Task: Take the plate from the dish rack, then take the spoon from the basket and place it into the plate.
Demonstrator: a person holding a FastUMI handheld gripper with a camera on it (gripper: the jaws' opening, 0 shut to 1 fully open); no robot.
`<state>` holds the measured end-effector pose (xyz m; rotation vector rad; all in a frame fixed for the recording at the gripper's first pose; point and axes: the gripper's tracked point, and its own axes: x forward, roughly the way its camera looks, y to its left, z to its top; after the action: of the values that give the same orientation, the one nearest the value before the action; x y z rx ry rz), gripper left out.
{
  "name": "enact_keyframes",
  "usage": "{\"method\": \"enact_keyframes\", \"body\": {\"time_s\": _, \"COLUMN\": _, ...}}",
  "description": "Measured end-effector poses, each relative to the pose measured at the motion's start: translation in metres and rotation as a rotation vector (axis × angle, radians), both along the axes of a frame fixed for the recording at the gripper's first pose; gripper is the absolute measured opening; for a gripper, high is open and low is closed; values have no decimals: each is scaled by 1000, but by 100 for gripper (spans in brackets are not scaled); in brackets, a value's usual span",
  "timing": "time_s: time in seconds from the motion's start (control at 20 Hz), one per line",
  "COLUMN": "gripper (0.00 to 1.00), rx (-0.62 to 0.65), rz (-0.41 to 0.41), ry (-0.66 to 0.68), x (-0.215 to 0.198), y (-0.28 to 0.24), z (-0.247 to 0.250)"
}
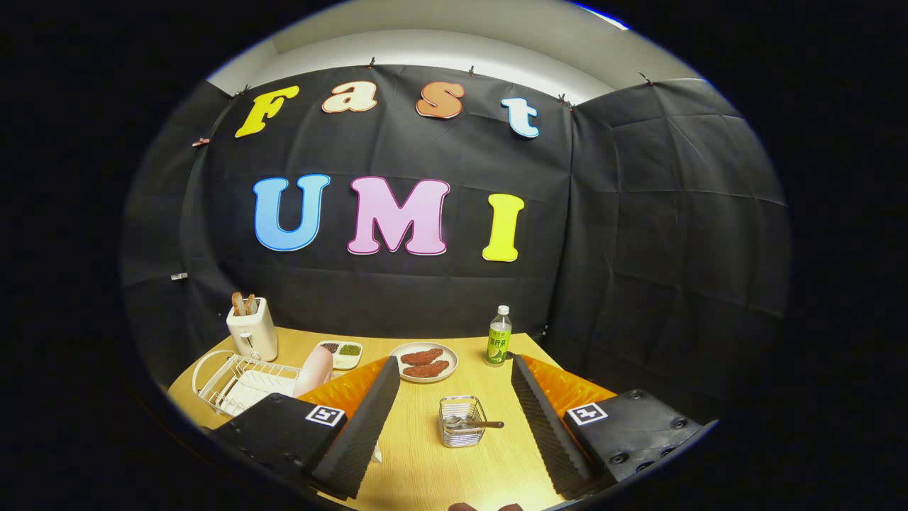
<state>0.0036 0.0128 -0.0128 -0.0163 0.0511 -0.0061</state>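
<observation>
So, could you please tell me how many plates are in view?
2: a pink plate standing in the dish rack, beside the left finger of the open gripper, and a white plate of food beyond the basket. Others may be hidden behind the fingers.

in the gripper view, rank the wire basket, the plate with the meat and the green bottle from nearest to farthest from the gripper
The gripper has its jaws open, holding nothing.
1. Small wire mesh basket with a metal spoon: between the fingers.
2. Round white plate with two brown meat pieces: beyond the fingers, by the left one.
3. Green-labelled clear plastic bottle: slightly farther, at the table's back by the right finger.
</observation>
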Motion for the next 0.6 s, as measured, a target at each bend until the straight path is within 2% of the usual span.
{"method": "enact_keyframes", "body": {"time_s": 0.4, "gripper": 98, "rx": -7, "rz": 14, "ry": 16, "x": 0, "y": 10, "z": -2}}
{"method": "enact_keyframes", "body": {"time_s": 0.6, "gripper": 97, "rx": -1, "rz": 46, "ry": 25, "x": 9, "y": 34, "z": 7}}
